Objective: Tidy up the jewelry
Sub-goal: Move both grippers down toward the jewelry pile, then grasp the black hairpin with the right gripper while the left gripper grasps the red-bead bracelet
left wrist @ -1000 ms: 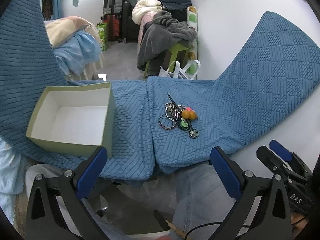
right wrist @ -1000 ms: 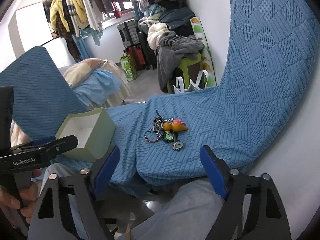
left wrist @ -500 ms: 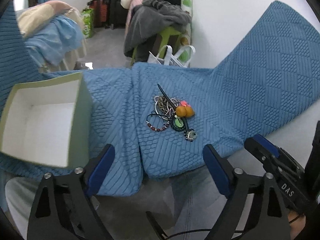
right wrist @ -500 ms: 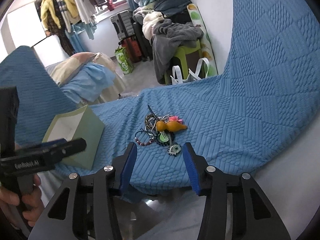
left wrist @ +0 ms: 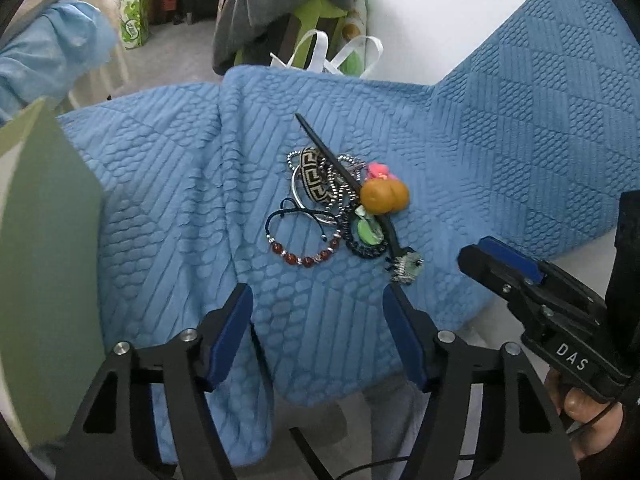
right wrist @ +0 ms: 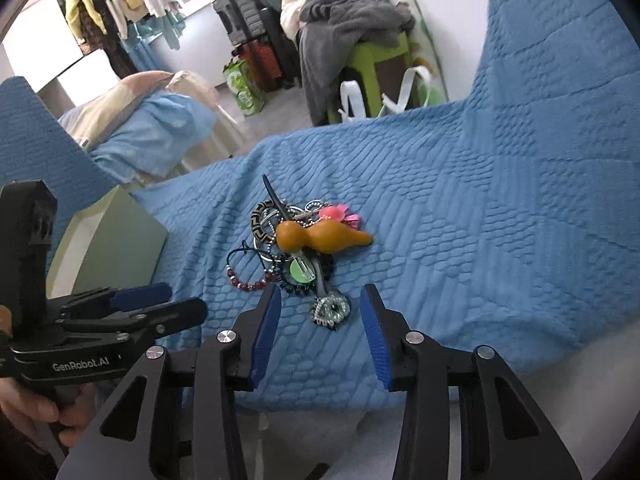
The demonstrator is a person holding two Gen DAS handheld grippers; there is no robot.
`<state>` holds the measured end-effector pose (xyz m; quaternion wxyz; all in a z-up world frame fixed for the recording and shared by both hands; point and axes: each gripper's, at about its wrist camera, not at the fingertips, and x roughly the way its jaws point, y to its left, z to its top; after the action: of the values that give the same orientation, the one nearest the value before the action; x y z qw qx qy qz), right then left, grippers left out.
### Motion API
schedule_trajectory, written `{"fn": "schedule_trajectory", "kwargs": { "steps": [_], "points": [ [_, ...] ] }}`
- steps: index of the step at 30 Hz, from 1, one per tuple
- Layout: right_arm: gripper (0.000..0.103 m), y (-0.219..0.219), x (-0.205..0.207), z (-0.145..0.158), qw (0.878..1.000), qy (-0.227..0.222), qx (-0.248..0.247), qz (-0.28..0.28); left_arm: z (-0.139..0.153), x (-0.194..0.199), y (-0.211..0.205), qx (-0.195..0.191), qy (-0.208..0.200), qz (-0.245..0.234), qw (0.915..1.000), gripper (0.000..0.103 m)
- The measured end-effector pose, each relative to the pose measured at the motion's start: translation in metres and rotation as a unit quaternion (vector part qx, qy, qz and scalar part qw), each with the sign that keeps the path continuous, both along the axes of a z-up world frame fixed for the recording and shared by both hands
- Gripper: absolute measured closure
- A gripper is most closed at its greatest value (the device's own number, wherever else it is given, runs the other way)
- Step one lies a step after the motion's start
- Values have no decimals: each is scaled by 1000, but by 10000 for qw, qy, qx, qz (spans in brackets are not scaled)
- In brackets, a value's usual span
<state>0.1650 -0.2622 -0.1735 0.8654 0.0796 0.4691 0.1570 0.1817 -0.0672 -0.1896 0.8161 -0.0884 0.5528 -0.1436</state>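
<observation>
Fingers spread, both grippers | right gripper [right wrist: 320,320] low, straddling silver pendant [right wrist: 330,310]; left gripper [left wrist: 318,312] near jewelry pile [left wrist: 344,204]

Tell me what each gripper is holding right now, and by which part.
Nothing is held. The left gripper and right gripper both have open, empty jaws above the blue cover. The right one's jaws flank the silver pendant without touching it.

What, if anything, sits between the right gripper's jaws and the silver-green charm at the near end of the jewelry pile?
Nothing visible: the right gripper is open, and only bare blue blanket lies before the charm.
</observation>
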Motion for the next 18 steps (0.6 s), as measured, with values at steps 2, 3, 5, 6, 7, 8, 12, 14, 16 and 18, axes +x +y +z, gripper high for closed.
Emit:
{"fn": "schedule_trajectory", "kwargs": {
  "steps": [2, 3, 5, 6, 7, 8, 12, 14, 16, 18],
  "points": [
    [74, 5, 9, -10, 9999, 60, -36, 95, -9, 6, -1, 26, 43, -77, 10000, 38],
    [76, 7, 12, -15, 9999, 84, -51, 122, -13, 8, -2, 56, 60, -108, 9999, 39],
    [80, 11, 22, -26, 9997, 155, -90, 170, -18, 11, -2, 73, 94, -154, 9998, 40],
    [82, 13, 26, -30, 9996, 173, -125, 193, -21, 12, -2, 62, 98, -175, 9998, 40],
    [83, 15, 30, -35, 9994, 179, -192, 219, -22, 13, -1, 60, 100, -200, 9997, 40],
    [84, 15, 32, -39, 9993, 180, -232, 224, -23, 14, -1, 76, 90, -229, 9997, 40],
    [84, 18, 43, -50, 9992, 159, -302, 207, -26, 18, -1, 74, 101, -346, 9993, 40],
    [84, 22, 47, -54, 9989, 160, -348, 259, -28, 20, 1, 59, 61, -364, 9993, 40],
    [84, 25, 48, -54, 9987, 138, -327, 359, -30, 23, 2, 81, 34, -350, 9993, 40],
    [92, 29, 50, -53, 9983, 136, -373, 433, -30, 23, 2, 53, 10, -376, 9993, 40]
  ]
}}
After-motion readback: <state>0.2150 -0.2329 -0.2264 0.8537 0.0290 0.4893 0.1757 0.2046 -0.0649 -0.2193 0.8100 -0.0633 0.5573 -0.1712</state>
